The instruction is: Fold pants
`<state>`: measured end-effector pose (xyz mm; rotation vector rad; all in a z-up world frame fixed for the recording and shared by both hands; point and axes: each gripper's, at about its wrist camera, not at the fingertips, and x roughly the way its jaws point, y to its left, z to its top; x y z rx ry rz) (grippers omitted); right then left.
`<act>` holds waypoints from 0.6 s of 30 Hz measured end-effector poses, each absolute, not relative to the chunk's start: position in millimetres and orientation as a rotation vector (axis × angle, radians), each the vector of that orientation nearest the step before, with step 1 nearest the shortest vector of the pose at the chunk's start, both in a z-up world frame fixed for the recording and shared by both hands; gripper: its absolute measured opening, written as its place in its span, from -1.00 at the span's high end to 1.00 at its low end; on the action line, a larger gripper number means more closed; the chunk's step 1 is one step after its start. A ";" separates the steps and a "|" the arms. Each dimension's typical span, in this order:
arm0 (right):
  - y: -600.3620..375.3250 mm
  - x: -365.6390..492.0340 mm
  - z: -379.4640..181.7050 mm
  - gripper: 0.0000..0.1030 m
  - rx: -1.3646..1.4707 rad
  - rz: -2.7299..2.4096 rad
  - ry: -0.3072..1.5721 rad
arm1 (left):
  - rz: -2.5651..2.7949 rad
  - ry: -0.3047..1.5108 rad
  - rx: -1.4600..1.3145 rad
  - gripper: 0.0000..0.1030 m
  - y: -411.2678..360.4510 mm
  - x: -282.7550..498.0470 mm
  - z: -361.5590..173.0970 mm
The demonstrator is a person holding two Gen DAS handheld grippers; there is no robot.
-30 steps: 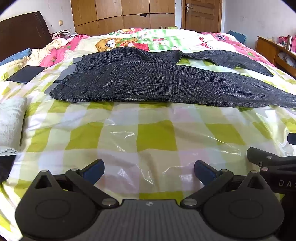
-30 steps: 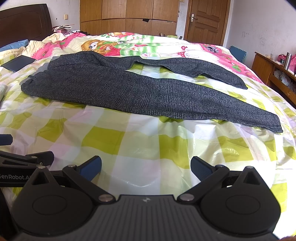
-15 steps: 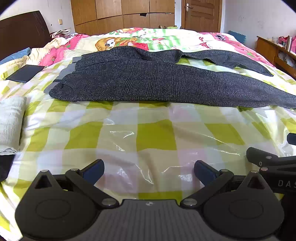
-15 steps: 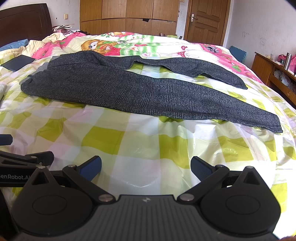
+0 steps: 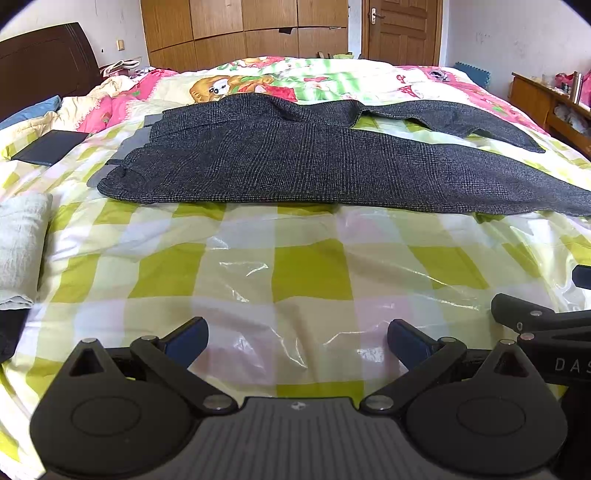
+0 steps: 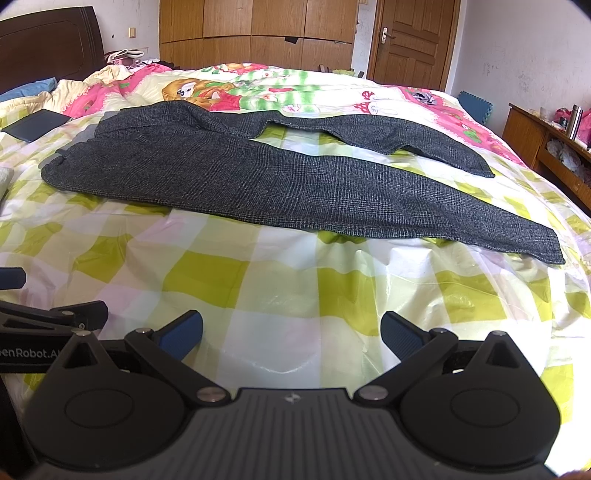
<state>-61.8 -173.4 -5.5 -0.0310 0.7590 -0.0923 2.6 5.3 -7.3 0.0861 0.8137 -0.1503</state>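
The pants (image 5: 295,162) are a dark charcoal woven fabric with a fine check, rough and wool-like in texture, lying flat and unfolded on the bed (image 5: 310,273), well beyond both grippers. Their long axis runs across the bed from left to right: the waistband (image 6: 62,157), with a paler grey lining showing at its edge, points left toward the headboard (image 5: 44,62), and the two legs fan out to the right, the nearer leg ending in a straight hem (image 6: 554,251) close to the bed's right side, the farther leg lying angled away with a gap of sheet between them. The bed is covered by a glossy, slightly crinkled plastic-looking sheet checked in lime green, white and pale pink; beyond it lies a pink and green cartoon-print quilt (image 6: 280,88). A flat dark rectangular item (image 5: 50,151) sits at the left, and a folded off-white towel (image 5: 20,247) lies at the near left edge. Wooden wardrobes (image 5: 243,33), a wooden door (image 6: 413,40) and a low wooden shelf unit (image 6: 546,147) line the room. The left gripper (image 5: 297,341) hangs over the bare sheet, jaws spread wide, holding nothing; the right gripper (image 6: 291,334) does likewise, its blue pads (image 6: 400,338) far apart and empty.
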 end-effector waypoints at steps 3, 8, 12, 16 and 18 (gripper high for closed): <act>-172.1 -60.0 -5.9 -0.98 -0.034 -0.090 0.754 | -0.154 0.806 0.069 -1.00 8.1 3.0 -8.2; -167.5 -52.5 -3.9 -0.98 -0.052 -0.076 0.741 | -0.159 0.805 0.014 -1.00 18.1 8.6 -8.4; -162.7 -41.7 -3.3 -0.98 -0.055 -0.067 0.742 | -0.145 0.809 -0.005 -1.00 23.1 15.0 -9.9; -158.7 -34.6 -6.5 -0.98 -0.052 -0.057 0.752 | -0.134 0.820 -0.018 -1.00 27.6 20.6 -13.8; -157.5 -33.2 -7.6 -0.98 -0.053 -0.053 0.757 | -0.127 0.818 -0.023 -1.00 28.6 21.7 -14.3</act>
